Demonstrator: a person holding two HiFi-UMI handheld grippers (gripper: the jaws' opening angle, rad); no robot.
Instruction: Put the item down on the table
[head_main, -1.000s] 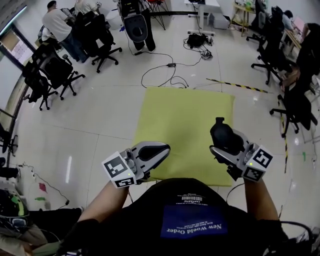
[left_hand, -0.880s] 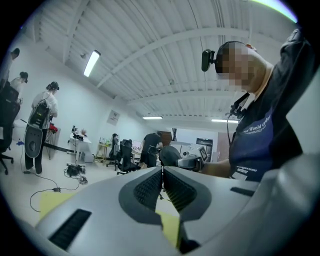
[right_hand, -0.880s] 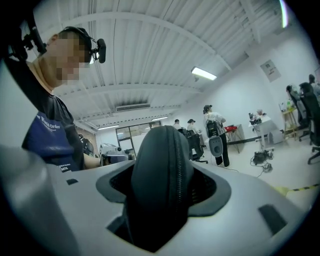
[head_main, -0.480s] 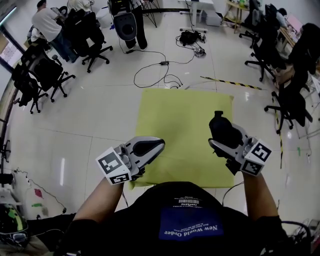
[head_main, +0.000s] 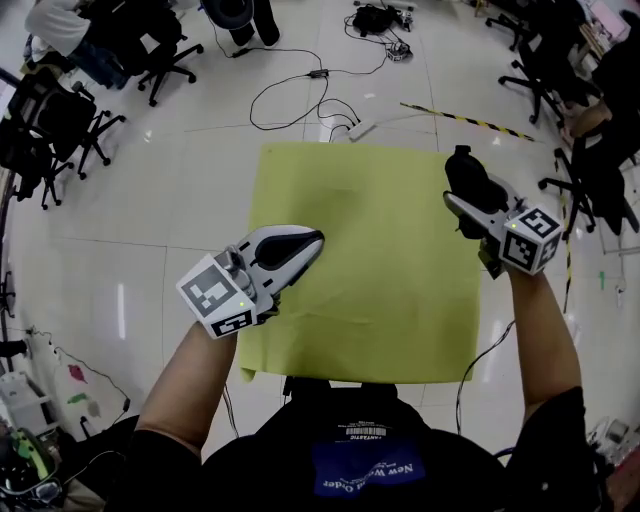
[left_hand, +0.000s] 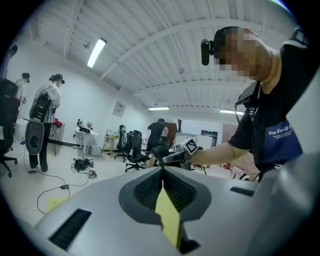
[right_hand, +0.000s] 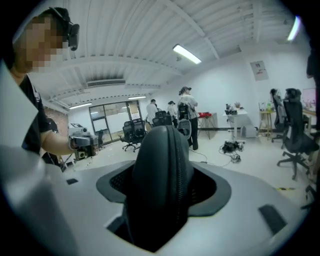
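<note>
Several office chairs and floor cables lay beyond the far edge of the yellow-green bench. Left gripper fingers were together; right gripper fingers clamped a black zipped case.

Only one print reads clearly from my end: "New World Order", in white letters on a blue rectangular patch on the person's black T-shirt, upside down in the head view. The left gripper view catches just "New World" of it. Above the patch sits a small barcode-like strip, too fine for me to read. The white cube on the left gripper and its twin on the right gripper carry black square markers, no letters. A white wall sign is illegible.
</note>
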